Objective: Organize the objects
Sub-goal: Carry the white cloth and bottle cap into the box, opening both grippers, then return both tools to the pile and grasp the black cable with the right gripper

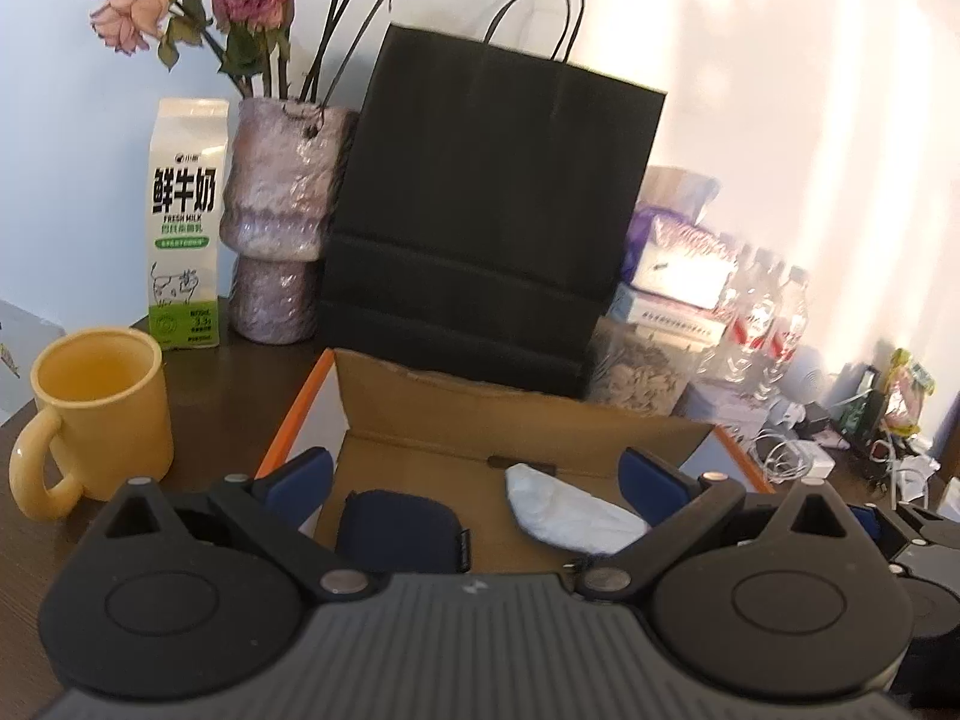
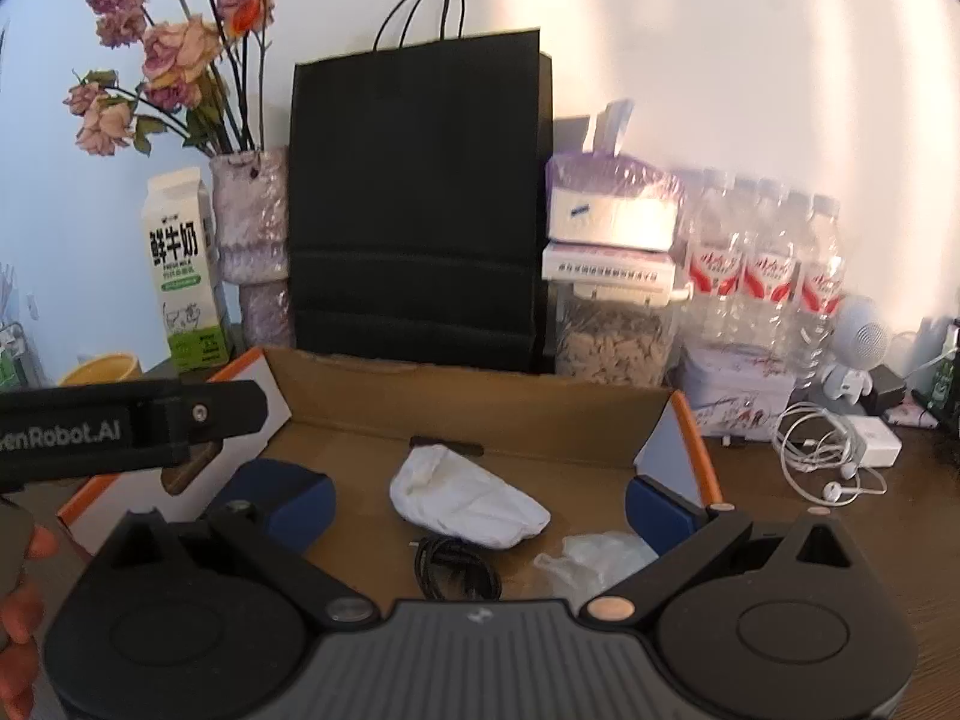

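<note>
Your left gripper (image 1: 477, 483) hangs over the near edge of the open cardboard box (image 1: 528, 420), its jaws spread wide with nothing between them. Your right gripper (image 2: 480, 504) sits over the same box, jaws likewise apart and empty. Inside the box, on its floor, you have a dark blue pouch (image 1: 399, 531) toward the left, a crumpled white cloth (image 2: 465, 501) near the middle, a coiled black cable (image 2: 456, 567) just in front of the cloth, and what looks like a clear plastic wrapper (image 2: 594, 558) to the right, though it is blurred. Behind the box stands a black paper bag (image 1: 492, 210). A yellow mug (image 1: 99, 408) sits on the table left of the box, near a milk carton (image 1: 186, 222).
</note>
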Tool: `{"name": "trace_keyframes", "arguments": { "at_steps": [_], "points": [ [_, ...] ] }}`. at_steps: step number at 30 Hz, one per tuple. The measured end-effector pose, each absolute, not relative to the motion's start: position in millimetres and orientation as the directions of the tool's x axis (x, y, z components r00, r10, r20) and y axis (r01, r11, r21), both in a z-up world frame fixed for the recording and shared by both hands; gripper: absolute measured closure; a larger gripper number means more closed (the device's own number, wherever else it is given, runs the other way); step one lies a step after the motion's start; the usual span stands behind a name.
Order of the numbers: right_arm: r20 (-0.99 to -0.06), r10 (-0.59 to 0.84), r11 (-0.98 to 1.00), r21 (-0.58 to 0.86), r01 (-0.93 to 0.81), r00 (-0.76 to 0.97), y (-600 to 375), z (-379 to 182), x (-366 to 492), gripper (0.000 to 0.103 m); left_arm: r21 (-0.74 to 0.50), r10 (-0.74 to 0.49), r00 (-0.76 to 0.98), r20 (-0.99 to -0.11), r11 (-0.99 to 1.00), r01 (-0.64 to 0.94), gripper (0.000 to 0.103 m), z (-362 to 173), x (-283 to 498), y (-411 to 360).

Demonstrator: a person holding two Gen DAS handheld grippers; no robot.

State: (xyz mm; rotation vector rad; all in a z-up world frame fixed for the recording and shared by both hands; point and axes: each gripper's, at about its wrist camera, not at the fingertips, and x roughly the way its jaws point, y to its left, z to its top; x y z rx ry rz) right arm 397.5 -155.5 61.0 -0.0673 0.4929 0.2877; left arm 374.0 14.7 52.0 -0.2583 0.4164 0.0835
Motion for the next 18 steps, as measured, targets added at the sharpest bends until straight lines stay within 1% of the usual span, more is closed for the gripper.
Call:
{"name": "trace_keyframes", "arguments": {
  "at_steps": [11, 18],
  "points": [
    [-0.42, 0.229, 0.963, -0.033, -0.267, 0.878, -165.7, 78.5, 368.9, 0.0, -0.235, 0.016, 0.937, -0.348, 0.966, -0.103, 0.0, 69.8, 341.8, 11.0],
    [-0.419, 0.209, 0.969, -0.036, -0.246, 0.883, -178.7, 77.4, 350.7, 0.0, -0.229, 0.012, 0.936, -0.352, 0.968, -0.098, 0.0, 70.2, 319.6, 11.3]
  ]
}}
